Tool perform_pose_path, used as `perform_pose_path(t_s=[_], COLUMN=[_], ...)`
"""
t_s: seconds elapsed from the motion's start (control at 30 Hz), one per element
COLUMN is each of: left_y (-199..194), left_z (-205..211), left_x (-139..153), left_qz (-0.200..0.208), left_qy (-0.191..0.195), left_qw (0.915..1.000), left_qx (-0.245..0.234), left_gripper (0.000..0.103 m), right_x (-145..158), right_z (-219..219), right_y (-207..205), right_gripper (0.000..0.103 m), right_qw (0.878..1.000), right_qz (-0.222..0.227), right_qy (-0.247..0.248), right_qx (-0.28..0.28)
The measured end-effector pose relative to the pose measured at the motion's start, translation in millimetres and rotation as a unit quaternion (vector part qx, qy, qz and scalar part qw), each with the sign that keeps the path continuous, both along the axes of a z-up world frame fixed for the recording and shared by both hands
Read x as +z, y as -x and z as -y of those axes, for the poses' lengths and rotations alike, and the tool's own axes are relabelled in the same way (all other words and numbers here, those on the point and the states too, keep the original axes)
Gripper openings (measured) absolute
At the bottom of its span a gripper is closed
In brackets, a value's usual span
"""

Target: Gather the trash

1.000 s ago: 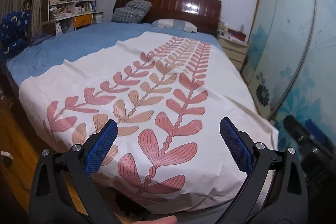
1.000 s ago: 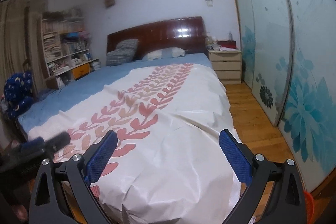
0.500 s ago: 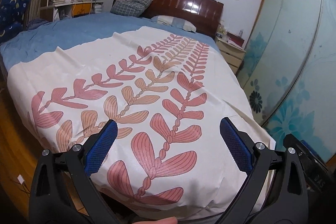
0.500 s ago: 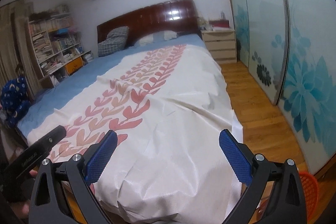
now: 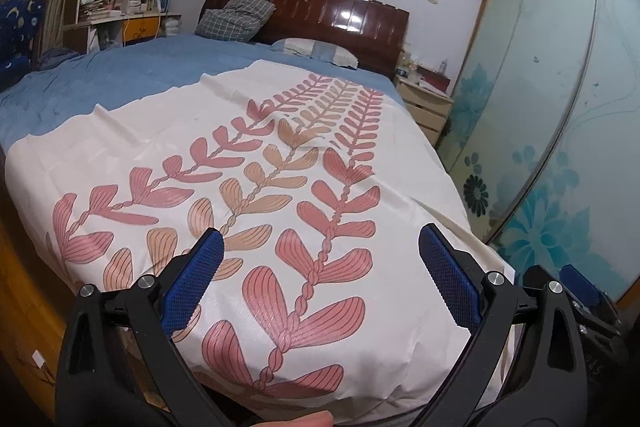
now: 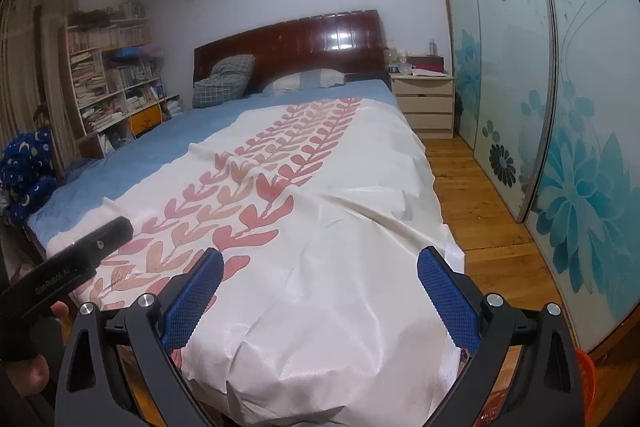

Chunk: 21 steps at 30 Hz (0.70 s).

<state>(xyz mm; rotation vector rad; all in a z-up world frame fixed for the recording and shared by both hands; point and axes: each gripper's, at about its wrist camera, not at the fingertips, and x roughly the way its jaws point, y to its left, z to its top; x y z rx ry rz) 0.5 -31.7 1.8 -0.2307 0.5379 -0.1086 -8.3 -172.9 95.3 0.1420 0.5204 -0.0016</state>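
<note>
We hold both grippers, left (image 5: 320,259) and right (image 6: 320,283), spread empty over the bed (image 6: 340,227); we judge we are searching, and must next spot trash.

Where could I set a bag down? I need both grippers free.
The leaf-print cover lies bare from the foot of the bed to the pillows. The wood floor between bed and sliding doors is free. The nightstand top is crowded.

Orange mesh basket (image 6: 587,375) on wooden floor (image 6: 472,211), partly hidden.
</note>
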Motion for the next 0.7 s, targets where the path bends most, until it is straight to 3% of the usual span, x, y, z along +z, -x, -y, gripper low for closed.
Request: perform_pose_path(t_s=[0.7], left_y=[-6.4], left_z=[3.9], left_x=[-1.7], left_qz=[-0.003], left_qy=[0.006], left_qw=[1.0000], left_qx=[-0.002], left_gripper=[0.097], right_x=[-2.3], right_z=[-5.8], right_y=[-2.6], right_gripper=[0.096], right_qw=[1.000], right_qz=[-0.001], right_qy=[0.008], right_qx=[0.010])
